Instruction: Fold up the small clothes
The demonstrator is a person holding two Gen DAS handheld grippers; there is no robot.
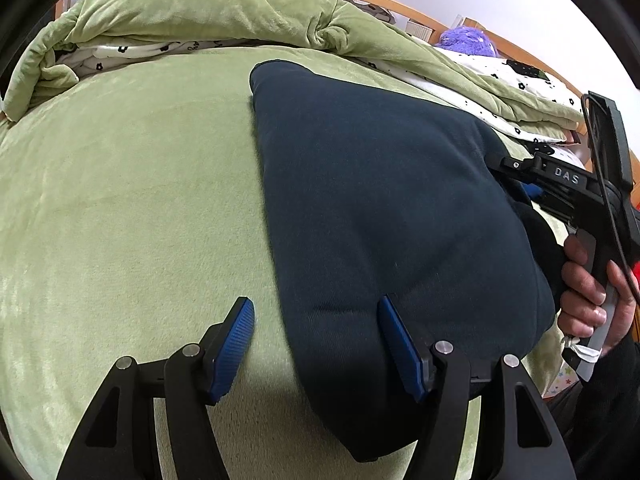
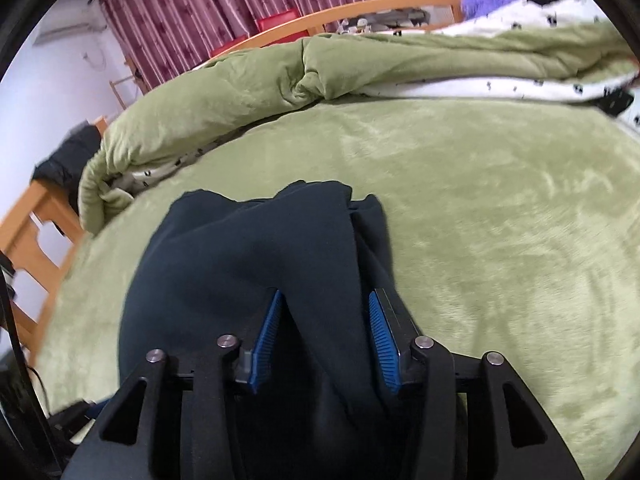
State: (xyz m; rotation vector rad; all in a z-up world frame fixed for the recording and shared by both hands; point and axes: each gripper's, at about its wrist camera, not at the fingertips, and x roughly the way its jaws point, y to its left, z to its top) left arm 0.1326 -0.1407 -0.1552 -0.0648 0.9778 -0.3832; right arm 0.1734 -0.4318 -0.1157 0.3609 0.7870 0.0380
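Observation:
A dark navy garment (image 1: 380, 208) lies folded on the green bedspread (image 1: 132, 208). My left gripper (image 1: 316, 312) is open over its near left edge: the right finger sits on the cloth, the left finger over bare bedspread. In the right wrist view the garment (image 2: 224, 264) bunches up between the blue pads (image 2: 269, 340) of my right gripper (image 2: 324, 304). The jaws stand partly apart with a thick fold between them. The right gripper's body (image 1: 576, 184) also shows at the garment's right edge in the left wrist view, held by a hand (image 1: 592, 292).
A rolled green quilt (image 1: 192, 12) with a white flowered lining lies along the far side of the bed. A purple plush toy (image 1: 468, 38) sits by the wooden bed frame (image 2: 28, 236). Red curtains (image 2: 208, 12) hang behind.

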